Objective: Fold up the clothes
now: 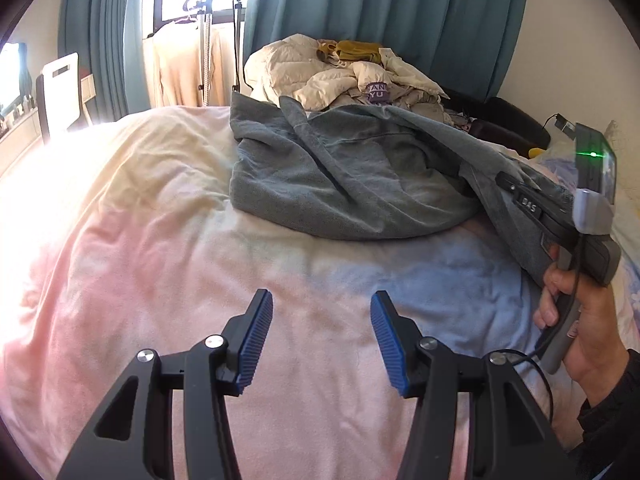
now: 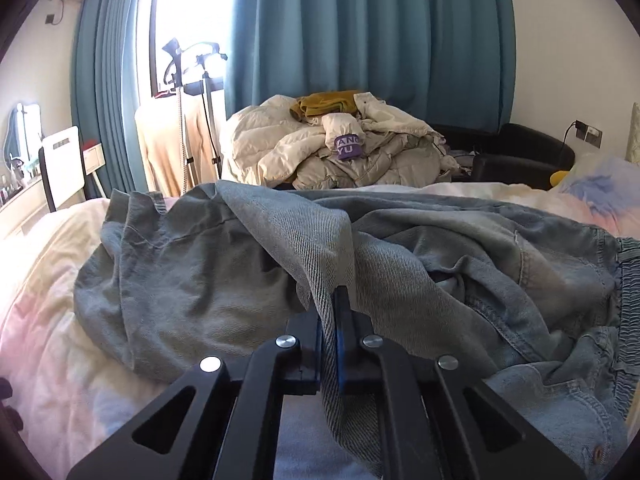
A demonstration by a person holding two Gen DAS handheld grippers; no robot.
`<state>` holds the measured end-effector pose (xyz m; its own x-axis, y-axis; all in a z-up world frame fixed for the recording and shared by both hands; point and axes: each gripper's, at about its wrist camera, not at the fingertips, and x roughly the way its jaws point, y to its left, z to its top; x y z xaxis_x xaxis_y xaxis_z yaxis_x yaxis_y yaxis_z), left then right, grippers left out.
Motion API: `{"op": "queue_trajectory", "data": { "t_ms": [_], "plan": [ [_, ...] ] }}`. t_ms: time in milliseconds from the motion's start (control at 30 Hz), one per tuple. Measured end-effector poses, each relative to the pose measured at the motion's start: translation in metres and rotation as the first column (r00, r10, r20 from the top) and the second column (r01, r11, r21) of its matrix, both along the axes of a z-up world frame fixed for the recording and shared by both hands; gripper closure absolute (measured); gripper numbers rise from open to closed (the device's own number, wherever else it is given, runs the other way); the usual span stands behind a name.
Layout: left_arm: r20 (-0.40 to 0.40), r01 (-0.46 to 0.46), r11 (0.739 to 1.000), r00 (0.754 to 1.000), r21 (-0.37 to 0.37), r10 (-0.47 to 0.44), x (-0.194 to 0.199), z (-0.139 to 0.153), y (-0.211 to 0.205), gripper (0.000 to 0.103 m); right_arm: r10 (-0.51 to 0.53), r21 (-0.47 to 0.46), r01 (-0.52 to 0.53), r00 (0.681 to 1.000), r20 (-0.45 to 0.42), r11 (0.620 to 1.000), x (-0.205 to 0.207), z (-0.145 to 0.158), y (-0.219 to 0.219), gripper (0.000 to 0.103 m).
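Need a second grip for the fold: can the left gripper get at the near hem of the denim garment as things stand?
Probably yes: the left gripper is open over bare bedspread, nothing between it and the denim garment.

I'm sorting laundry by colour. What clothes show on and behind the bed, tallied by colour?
Blue-grey denim: 1, the jeans, clamped in the right gripper
Cream: 1, the puffy coat
Mustard: 1, the top
Total: 3

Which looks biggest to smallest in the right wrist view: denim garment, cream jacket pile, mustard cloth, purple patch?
1. Denim garment, though nearness to the camera inflates it.
2. Cream jacket pile.
3. Mustard cloth.
4. Purple patch.
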<state>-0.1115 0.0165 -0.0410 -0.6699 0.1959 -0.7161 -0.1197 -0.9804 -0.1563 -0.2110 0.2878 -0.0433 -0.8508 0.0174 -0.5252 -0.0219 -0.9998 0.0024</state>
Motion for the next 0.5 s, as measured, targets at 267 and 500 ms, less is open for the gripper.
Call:
{"op": "queue_trajectory", "data": {
  "t_ms": [267, 500],
  "plan": [
    [-0.057, -0.019, 0.999, 0.998, 0.027, 0.021, 0.019, 0.023, -0.006, 0.05, -0.027, -0.065, 0.027, 1.0, 0.002, 0.997, 0.092, 0.043, 0.015, 0.1],
    [-0.095, -0.022, 0.998, 0.995, 0.062, 0.028, 0.05, 0.044, -0.015, 0.05, -0.093, -0.11, 0.11, 0.984, 0.15, 0.988, 0.161, 0.042, 0.03, 0.1]
  ]
}}
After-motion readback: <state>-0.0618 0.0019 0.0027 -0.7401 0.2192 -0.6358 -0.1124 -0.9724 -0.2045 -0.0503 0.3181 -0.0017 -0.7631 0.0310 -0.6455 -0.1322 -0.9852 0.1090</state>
